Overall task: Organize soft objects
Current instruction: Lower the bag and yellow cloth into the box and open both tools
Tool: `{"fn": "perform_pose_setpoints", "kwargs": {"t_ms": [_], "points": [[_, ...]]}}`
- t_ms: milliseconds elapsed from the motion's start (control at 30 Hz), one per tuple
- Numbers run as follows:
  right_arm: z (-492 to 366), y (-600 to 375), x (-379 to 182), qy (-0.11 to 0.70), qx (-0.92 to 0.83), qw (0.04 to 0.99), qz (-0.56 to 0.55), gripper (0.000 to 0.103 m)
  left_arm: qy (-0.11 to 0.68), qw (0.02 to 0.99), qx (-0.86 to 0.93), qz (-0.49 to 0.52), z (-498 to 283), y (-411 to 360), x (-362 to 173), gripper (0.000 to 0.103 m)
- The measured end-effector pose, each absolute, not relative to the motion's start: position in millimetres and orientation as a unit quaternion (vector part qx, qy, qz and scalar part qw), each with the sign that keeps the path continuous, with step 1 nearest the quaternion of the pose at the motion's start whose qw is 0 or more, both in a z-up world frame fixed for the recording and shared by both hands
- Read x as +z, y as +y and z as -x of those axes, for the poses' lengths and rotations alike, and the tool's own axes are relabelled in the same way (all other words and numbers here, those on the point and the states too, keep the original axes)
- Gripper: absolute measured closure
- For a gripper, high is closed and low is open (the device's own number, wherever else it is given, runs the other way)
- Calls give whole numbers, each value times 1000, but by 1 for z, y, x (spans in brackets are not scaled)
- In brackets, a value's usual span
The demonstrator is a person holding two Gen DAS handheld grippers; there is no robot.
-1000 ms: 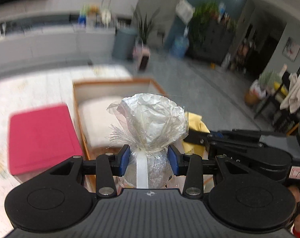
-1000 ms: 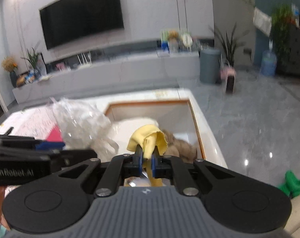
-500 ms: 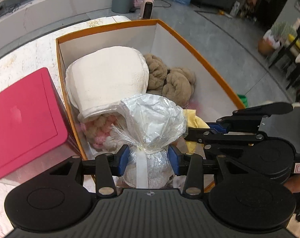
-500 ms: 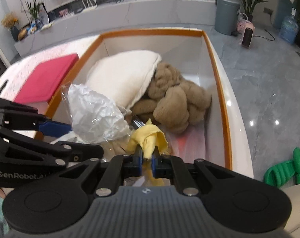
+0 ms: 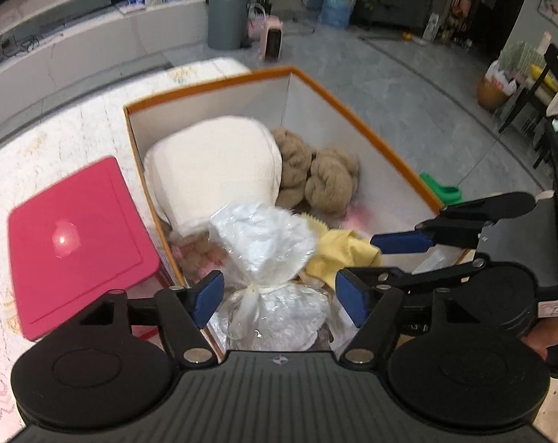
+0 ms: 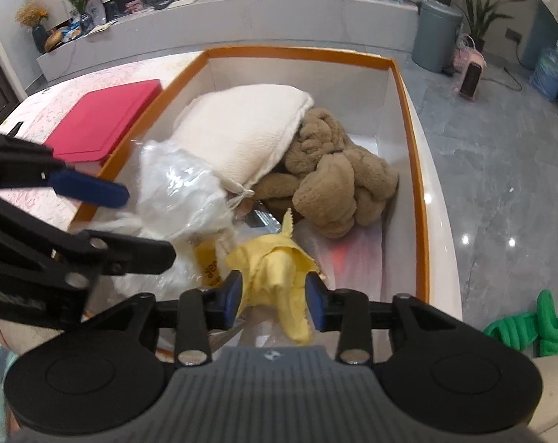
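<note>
Left gripper: jaws opening and spread wide; the blue pads stand clear on both sides of the tied neck of the plastic-wrapped bundle. A second ago they were clamped on that neck; the bundle is now let go.
Right gripper: jaws opening; the yellow cloth sits between the pads, which appear to have just parted from it. A second ago the pads were pinched tight on the cloth.
Bundle location: at the near end of the orange-rimmed box, just beside the yellow cloth and in front of the white pillow. Whether it fully rests on the contents below cannot be told.
Cloth location: at the near end of the box, on clear plastic wrapping, near the brown plush toy.
Other contents: white pillow toward the far left of the box; brown plush toy touching its right side; something pink and knitted partly hidden beneath the pillow edge.
Outside the box: red lid beside the left wall; green item on the floor to the right.
Change summary: both views now look down into the box from close above, where a second ago they faced the room.
Task meaning: both soft items appear delivered into the box; the next move is judged to be withdrawing both grippers clear.
</note>
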State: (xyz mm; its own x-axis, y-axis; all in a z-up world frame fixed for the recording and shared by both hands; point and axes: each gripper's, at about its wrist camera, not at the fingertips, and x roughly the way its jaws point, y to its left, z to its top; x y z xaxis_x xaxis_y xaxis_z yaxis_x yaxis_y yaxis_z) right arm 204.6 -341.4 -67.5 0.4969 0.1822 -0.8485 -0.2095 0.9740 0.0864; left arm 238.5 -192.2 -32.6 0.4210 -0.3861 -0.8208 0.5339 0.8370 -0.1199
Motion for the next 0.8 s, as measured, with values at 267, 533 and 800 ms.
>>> {"fn": "perform_pose_setpoints", "kwargs": {"t_ms": [267, 533, 800], "points": [[-187, -331, -31, 448, 107, 887, 33, 46, 392, 878, -271, -54, -214, -169, 15, 21], [-157, -316, 18, 396, 102, 912, 15, 27, 326, 911, -245, -54, -176, -148, 61, 19], [-121, -293, 55, 362, 96, 927, -23, 15, 253, 946, -197, -54, -127, -113, 88, 15]]}}
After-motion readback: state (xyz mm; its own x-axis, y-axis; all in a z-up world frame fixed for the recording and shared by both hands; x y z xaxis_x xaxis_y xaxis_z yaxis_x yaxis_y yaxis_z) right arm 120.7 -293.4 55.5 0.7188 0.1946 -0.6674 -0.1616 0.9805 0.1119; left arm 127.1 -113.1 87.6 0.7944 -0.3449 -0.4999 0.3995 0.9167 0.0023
